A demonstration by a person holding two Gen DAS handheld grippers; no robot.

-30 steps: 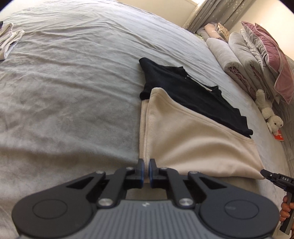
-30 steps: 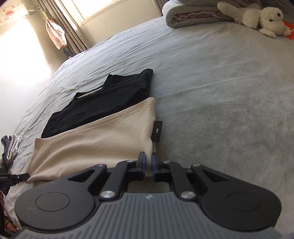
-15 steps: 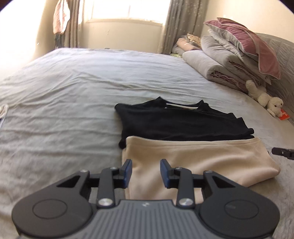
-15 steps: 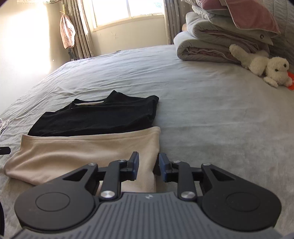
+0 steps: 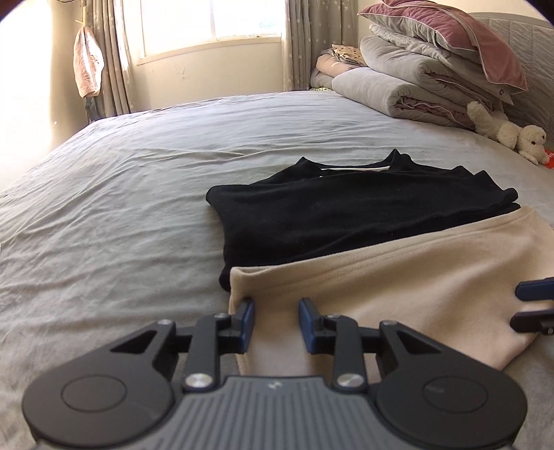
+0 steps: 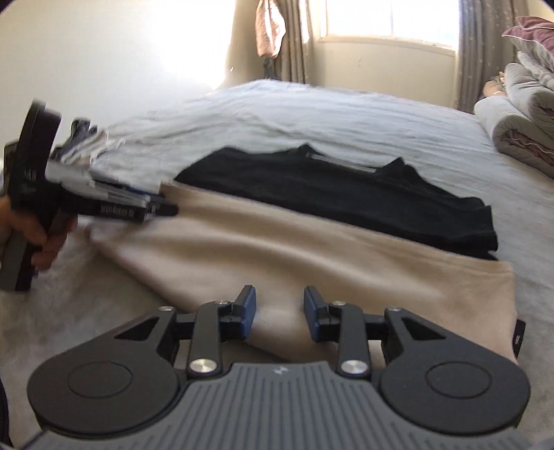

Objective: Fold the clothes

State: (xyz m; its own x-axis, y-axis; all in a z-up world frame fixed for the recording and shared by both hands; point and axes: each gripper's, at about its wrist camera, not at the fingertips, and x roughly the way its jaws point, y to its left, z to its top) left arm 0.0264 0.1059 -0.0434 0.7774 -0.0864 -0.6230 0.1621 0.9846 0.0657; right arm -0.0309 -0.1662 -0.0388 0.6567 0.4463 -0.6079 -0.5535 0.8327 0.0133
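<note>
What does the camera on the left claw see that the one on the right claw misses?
Only the left view shows the white plush dog and the pink pillow on the stacked bedding. Only the right view shows the person's hand gripping the left claw's handle, and a small heap of clothes behind it. Both show the black garment with the beige cloth over its near part, the grey bed and the window.

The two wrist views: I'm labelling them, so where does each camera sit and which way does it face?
Left wrist: behind the left gripper, facing across the bed toward the window; its fingers show.
Right wrist: behind the right gripper, facing likewise; a hand holding the left gripper shows.
Both share the beige cloth and black garment.
</note>
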